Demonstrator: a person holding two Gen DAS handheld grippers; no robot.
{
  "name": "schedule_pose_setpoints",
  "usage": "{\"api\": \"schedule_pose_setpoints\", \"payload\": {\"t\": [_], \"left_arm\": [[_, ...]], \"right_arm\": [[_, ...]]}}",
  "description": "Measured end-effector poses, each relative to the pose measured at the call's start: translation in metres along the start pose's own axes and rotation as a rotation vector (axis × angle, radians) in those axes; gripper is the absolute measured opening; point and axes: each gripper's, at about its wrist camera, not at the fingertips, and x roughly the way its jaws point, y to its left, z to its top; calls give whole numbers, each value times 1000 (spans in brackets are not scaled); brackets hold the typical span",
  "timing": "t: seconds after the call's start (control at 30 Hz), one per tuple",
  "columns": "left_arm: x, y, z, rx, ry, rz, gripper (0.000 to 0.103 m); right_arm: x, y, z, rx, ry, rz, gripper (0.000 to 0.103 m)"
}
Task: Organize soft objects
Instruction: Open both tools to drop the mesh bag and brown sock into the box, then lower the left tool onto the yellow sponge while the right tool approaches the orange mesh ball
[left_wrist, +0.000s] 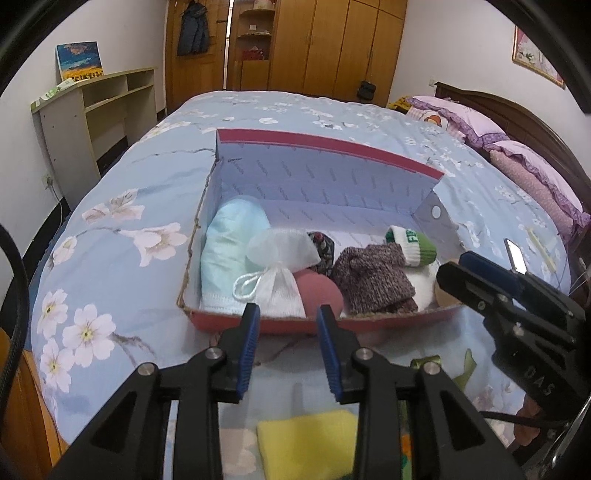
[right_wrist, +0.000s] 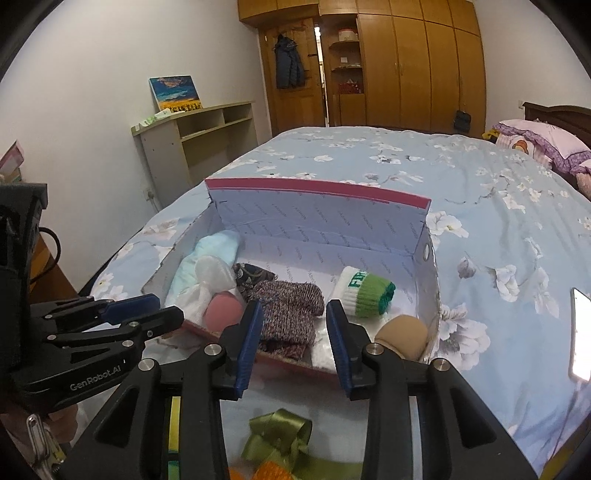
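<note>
Soft objects fill a shallow red-edged cardboard box (left_wrist: 295, 147) lying on the blue floral bed (left_wrist: 122, 221). At its left lies a pale blue cloth roll (left_wrist: 225, 251), with a white mesh drawstring pouch (left_wrist: 280, 258) against it and a pink rounded sponge (left_wrist: 319, 291) near the front wall. A dark patterned fabric piece (right_wrist: 255, 275) sits behind them. In the middle lies a mottled purple knit (right_wrist: 291, 302), and to its right a rolled white and green sock (right_wrist: 364, 293). A tan rounded puff (right_wrist: 402, 336) rests in the near right corner. Outside the box, near the cameras, lie a yellow sponge (left_wrist: 310, 443) and a green ribbon (right_wrist: 280, 432). The left tool (left_wrist: 286, 314) and the right tool (right_wrist: 293, 310) both hover at the near wall, jaws apart and holding nothing.
</note>
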Motion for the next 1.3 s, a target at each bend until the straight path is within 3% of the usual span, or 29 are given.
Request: {"api": "schedule_pose_setpoints", "payload": {"t": [0.93, 1.3], "left_arm": [[-23, -4, -46, -18, 79, -31, 33], [-23, -13, -63, 5, 110, -37, 48]], "right_arm": [[-43, 0, -41, 11, 34, -6, 37], [-55, 0, -59, 24, 49, -5, 37]]}}
